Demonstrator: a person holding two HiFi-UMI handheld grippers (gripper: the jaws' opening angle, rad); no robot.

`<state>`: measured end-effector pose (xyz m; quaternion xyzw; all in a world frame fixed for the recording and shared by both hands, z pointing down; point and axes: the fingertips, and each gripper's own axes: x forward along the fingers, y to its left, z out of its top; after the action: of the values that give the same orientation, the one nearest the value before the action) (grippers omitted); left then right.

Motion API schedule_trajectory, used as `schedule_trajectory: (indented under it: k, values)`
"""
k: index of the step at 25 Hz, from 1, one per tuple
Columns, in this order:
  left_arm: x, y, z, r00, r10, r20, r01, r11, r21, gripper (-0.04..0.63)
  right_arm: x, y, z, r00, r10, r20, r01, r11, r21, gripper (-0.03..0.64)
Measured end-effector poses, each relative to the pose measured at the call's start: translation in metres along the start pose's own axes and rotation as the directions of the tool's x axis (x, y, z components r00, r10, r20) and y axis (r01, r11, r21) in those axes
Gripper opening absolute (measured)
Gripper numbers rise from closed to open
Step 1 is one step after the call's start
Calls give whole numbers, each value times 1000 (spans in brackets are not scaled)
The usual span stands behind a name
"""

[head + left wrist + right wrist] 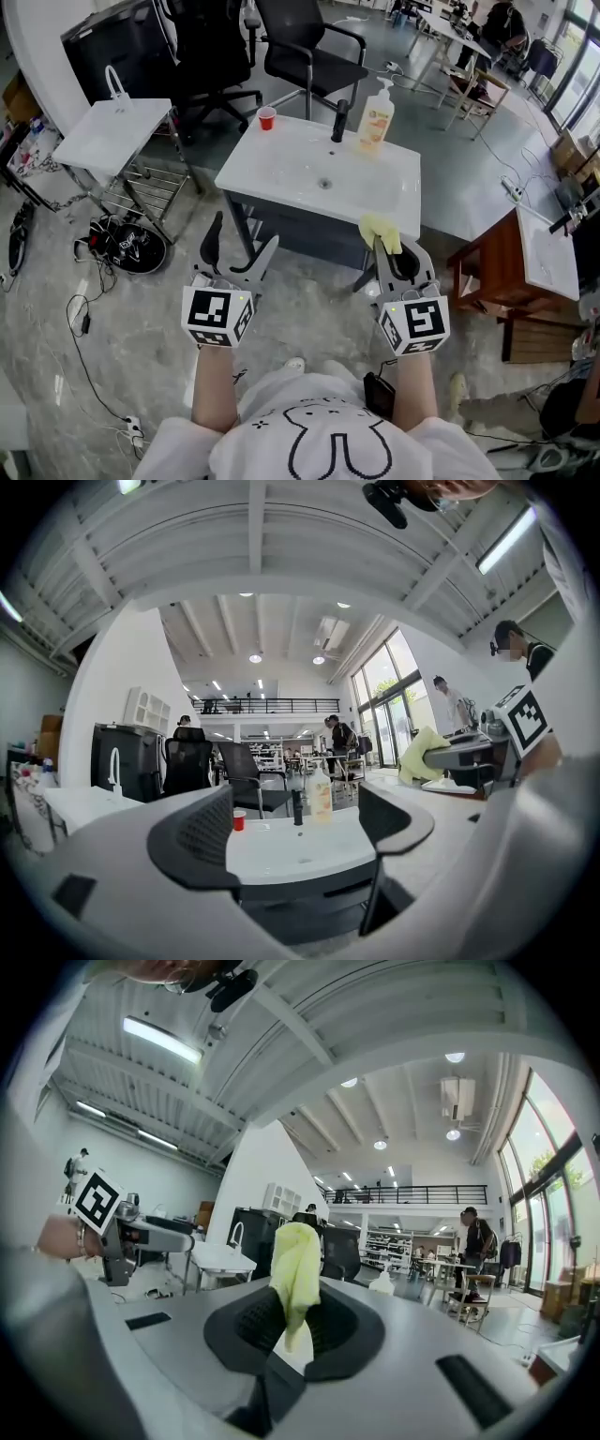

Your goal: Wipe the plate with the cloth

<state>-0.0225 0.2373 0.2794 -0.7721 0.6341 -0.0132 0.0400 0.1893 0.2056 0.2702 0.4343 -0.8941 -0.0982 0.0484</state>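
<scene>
The yellow cloth is pinched in the right gripper, short of the sink; the left gripper is spread, empty. No plate is seen. The approach is judged in hand; next the plate must be found.

My left gripper and my right gripper are built alike. Each has a pale grey shell that widens toward two black jaws, and the inner pads have a fine grid texture. Short black rectangular slots sit in the grey top surface. Behind the jaws each gripper bears a cube with black square markers on white faces. A small green light shows on the upper edge of each cube. I wear a white T-shirt with short sleeves and a rabbit outline drawn in black on the front. The tip of a light shoe shows just beyond the shirt.
</scene>
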Motion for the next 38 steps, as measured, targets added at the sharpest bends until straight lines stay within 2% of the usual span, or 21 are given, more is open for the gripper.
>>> schedule_trajectory:
  k: [8, 16, 29, 34, 38]
  values:
    - [37, 25, -25, 999, 3, -39, -4, 1000, -29, 411, 40, -12, -22, 998, -13, -55, 14, 1000, 14, 49]
    - [88, 61, -50, 996, 47, -79, -53, 996, -66, 411, 97, -35, -41, 998, -11, -61, 13, 1000, 23, 49]
    - [246, 142, -46, 995, 56, -88, -58, 998, -24, 410, 258, -106, -56, 997, -25, -79, 29, 998, 53, 49]
    - [306, 163, -55, 989, 41, -144, -45, 999, -25, 410, 312, -124, -75, 989, 2, -146, 11, 996, 83, 49]
    - [345, 171, -78, 980, 13, -201, -21, 999, -35, 410, 342, -133, -106, 977, 10, -213, 14, 994, 110, 49]
